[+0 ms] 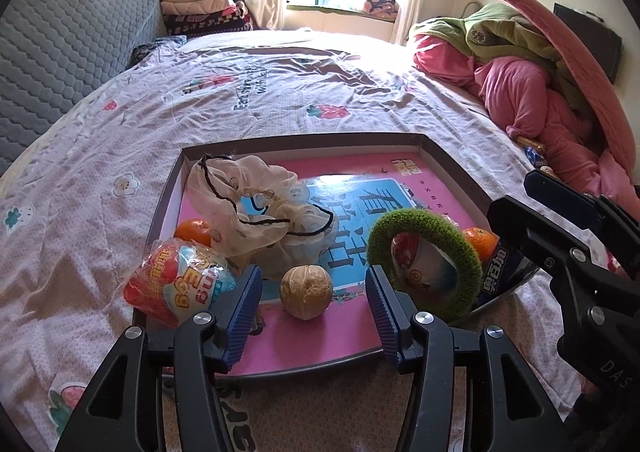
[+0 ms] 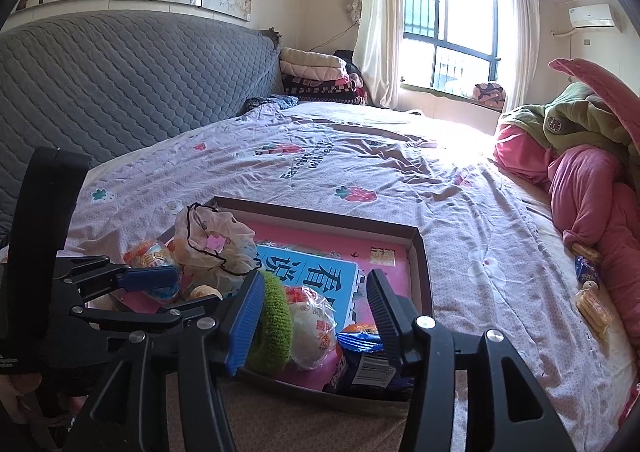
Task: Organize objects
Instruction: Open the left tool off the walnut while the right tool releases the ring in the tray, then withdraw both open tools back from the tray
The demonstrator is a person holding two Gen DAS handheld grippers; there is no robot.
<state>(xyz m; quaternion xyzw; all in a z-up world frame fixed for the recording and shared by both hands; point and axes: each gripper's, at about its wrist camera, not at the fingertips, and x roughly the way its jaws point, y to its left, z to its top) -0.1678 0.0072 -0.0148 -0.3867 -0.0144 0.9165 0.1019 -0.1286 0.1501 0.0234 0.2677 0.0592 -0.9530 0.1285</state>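
A shallow cardboard box lid (image 1: 168, 196) with dark rims and a pink and blue printed floor is seen lying on a pale lilac bedsheet (image 1: 100, 140) patterned with flowers and strawberries. In the left wrist view, the left gripper (image 1: 314, 298) is held above the lid's near edge with its blue ribbed pads spread apart; a round tan walnut (image 1: 306, 292) sits on the lid floor between them, touched by neither pad, so nothing is gripped. To the left of the walnut, a plastic-wrapped red, white and blue toy egg (image 1: 180, 284) rests on the lid's left rim, with a small orange tangerine (image 1: 194, 232) just behind it. A crumpled sheer cream drawstring pouch (image 1: 244, 208) with a black cord is seen behind the walnut. At the right, a fuzzy green ring (image 1: 428, 264) stands tilted on edge, with a second wrapped egg (image 1: 420, 264) visible through its hole, another tangerine (image 1: 480, 242) behind it, and a dark blue snack packet (image 1: 504, 272) beside it. In the right wrist view, the right gripper (image 2: 316, 312) is held open over the lid's near right corner; the green ring lies against its left pad, while the wrapped egg and snack packet lie between the pads, and no pinch on any of them can be made out. A heap of pink and green bedding (image 1: 520, 84) is piled at the right.
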